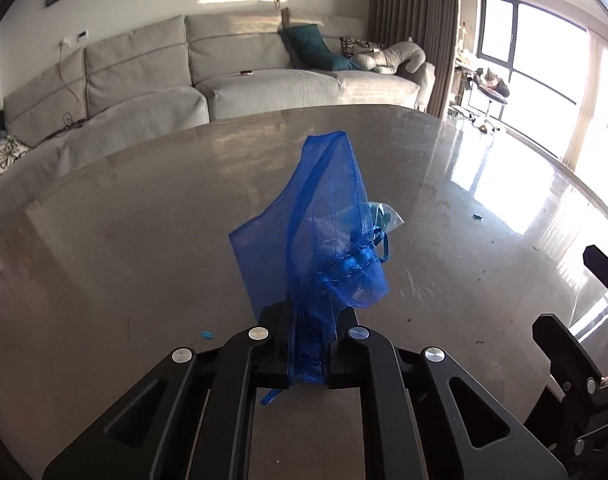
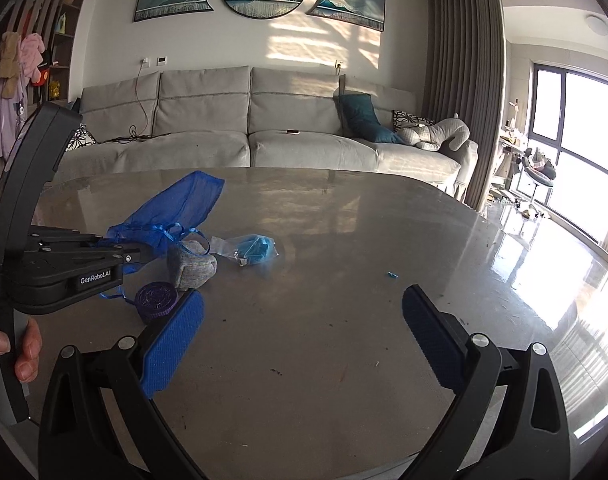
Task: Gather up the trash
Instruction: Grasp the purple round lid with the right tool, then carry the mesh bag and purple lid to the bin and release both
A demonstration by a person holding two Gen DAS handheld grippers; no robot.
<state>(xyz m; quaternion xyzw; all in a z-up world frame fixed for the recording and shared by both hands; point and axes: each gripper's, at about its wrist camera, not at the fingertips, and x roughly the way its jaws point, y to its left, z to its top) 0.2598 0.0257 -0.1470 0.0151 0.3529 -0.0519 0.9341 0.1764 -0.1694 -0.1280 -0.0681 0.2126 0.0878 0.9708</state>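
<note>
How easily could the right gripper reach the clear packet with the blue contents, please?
Probably yes: the right gripper stands open and empty, with bare table between it and the clear packet.

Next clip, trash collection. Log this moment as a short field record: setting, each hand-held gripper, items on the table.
setting: glossy grey table, sofa behind
left hand-held gripper: shut on blue mesh pouch, pouch rising up in front of the camera
right hand-held gripper: open, nothing between its blue pads
on table: grey sponge-like block, clear plastic bag with blue contents, round purple lid-like piece, small blue scrap
not yet collected: block, plastic bag, purple piece, scrap
</note>
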